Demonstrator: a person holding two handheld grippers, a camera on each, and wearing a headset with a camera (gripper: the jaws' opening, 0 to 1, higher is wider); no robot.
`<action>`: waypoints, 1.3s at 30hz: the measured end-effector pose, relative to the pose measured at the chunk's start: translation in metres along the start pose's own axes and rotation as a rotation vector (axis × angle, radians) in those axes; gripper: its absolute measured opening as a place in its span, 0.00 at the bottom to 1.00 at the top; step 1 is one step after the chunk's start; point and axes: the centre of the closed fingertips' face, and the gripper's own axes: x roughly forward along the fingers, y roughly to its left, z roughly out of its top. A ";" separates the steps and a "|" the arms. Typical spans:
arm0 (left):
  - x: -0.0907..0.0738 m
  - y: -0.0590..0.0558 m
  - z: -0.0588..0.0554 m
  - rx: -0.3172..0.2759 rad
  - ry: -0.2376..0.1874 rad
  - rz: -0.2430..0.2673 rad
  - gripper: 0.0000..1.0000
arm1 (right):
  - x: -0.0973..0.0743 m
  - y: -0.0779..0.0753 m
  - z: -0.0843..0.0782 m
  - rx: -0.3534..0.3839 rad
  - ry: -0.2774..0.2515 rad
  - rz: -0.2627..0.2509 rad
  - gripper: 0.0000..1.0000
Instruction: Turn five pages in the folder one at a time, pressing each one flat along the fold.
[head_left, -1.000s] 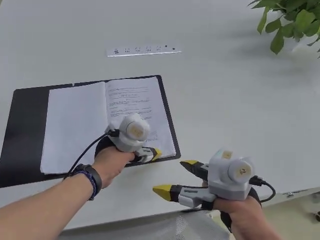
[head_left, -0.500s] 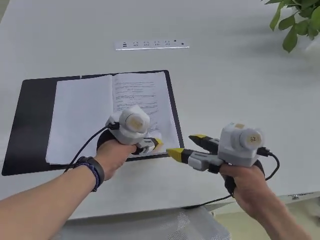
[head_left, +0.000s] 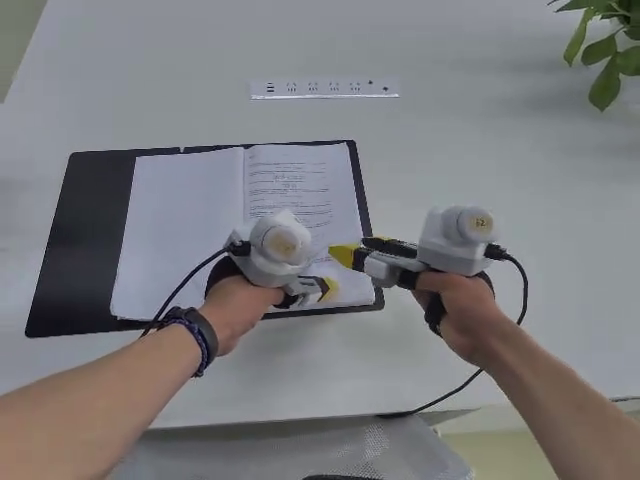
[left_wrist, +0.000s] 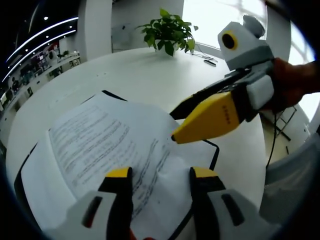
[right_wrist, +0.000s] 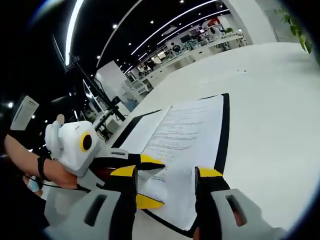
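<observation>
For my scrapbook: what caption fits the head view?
The left gripper and right gripper at the open folder on a table.

Left gripper (head_left: 318, 290) and right gripper (head_left: 355, 250) over open folder (head_left: 60, 250).

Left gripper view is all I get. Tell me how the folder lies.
Observer: The folder lies open and flat, with a blank page on its left half and the printed page on its right.
Operator: Report what sits beyond it.
Observer: A socket strip is set in the table, past the folder's far edge.
Operator: Describe the right gripper's fingers.
Observer: The right gripper has its fingers apart, holding nothing, over the near right part of the printed page.
</observation>
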 end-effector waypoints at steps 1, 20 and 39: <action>-0.001 0.000 -0.001 -0.003 0.003 -0.004 0.45 | 0.002 0.000 -0.001 0.009 0.004 0.001 0.44; -0.070 0.011 -0.013 -0.086 -0.066 0.041 0.53 | -0.008 0.008 0.002 0.120 -0.110 -0.005 0.04; -0.133 0.052 -0.022 -0.156 -0.154 0.145 0.55 | -0.004 0.036 0.022 0.188 -0.211 -0.007 0.00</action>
